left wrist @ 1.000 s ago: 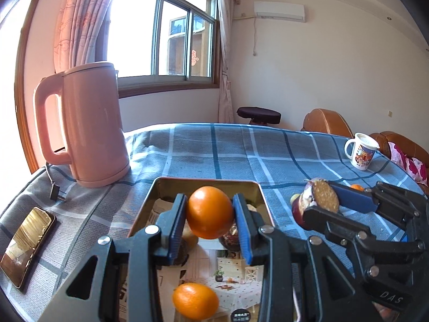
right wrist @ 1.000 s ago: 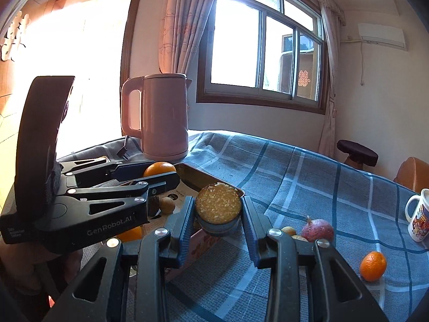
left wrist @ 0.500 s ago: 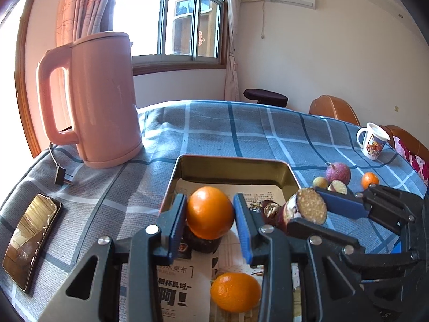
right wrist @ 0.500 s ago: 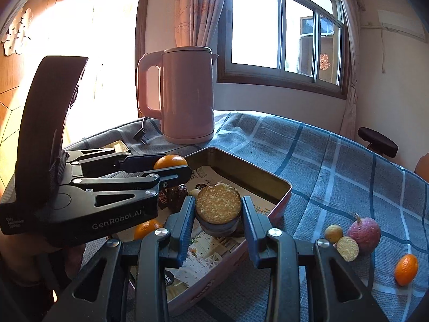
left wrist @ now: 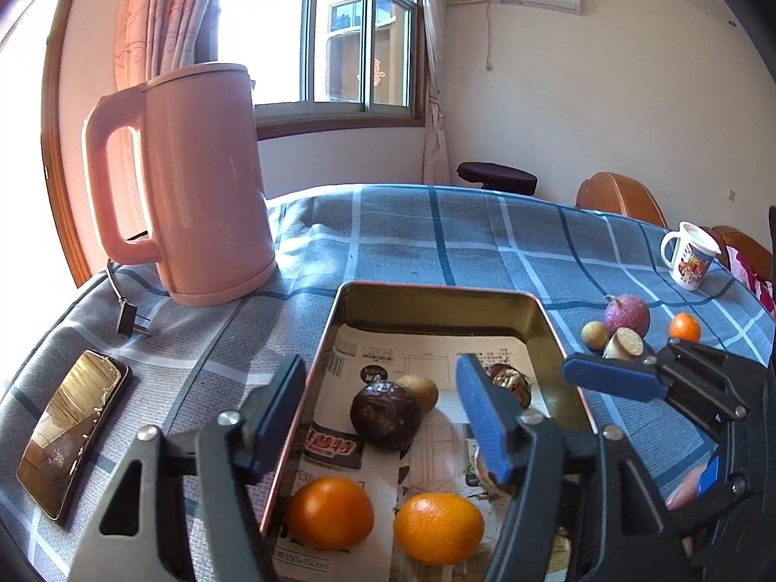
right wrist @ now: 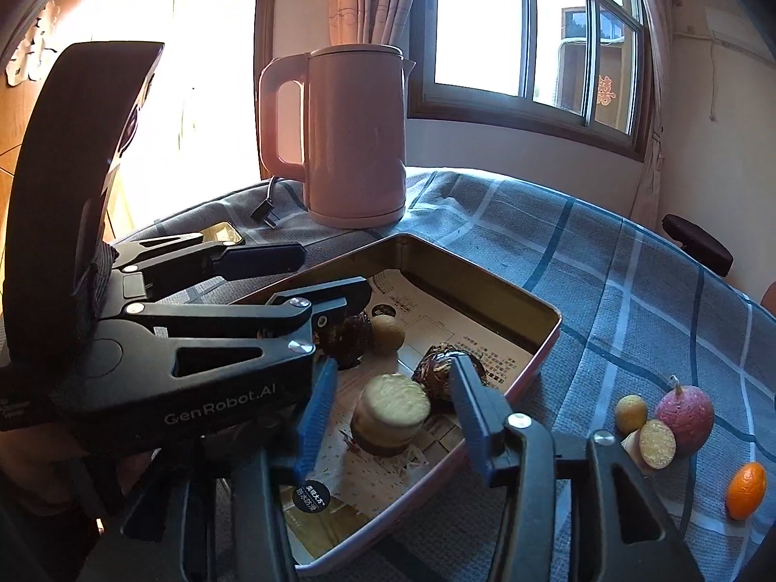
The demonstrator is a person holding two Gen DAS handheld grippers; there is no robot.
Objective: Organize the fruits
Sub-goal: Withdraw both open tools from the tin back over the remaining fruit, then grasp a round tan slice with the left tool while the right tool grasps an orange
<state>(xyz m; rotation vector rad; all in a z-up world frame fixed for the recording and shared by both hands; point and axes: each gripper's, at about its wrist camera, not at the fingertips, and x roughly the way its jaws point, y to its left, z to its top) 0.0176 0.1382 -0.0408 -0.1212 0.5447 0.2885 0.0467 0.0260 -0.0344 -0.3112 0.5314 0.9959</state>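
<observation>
A metal tray point(left wrist: 439, 293) lined with printed paper sits on the blue plaid cloth. In it lie two oranges point(left wrist: 330, 511) point(left wrist: 438, 527), a dark passion fruit point(left wrist: 385, 414), a small yellow-brown fruit point(left wrist: 419, 390) and a cut fruit half point(right wrist: 392, 412). My left gripper point(left wrist: 378, 417) is open and empty above the tray. My right gripper point(right wrist: 393, 417) is open around the cut half, which rests on the tray point(right wrist: 543, 354). On the cloth to the right lie a purple fruit point(right wrist: 685, 417), another cut half point(right wrist: 657, 444), a small yellow fruit point(right wrist: 630, 413) and a small orange point(right wrist: 745, 490).
A pink kettle point(left wrist: 203, 184) with its plug point(left wrist: 128, 317) stands left of the tray. A phone point(left wrist: 72, 429) lies near the table's left edge. A mug point(left wrist: 688, 262) stands at the far right. Chairs stand behind the table.
My left gripper opened and its orange now lies in the tray beside the other orange. My right gripper opened and its cut half now rests in the tray.
</observation>
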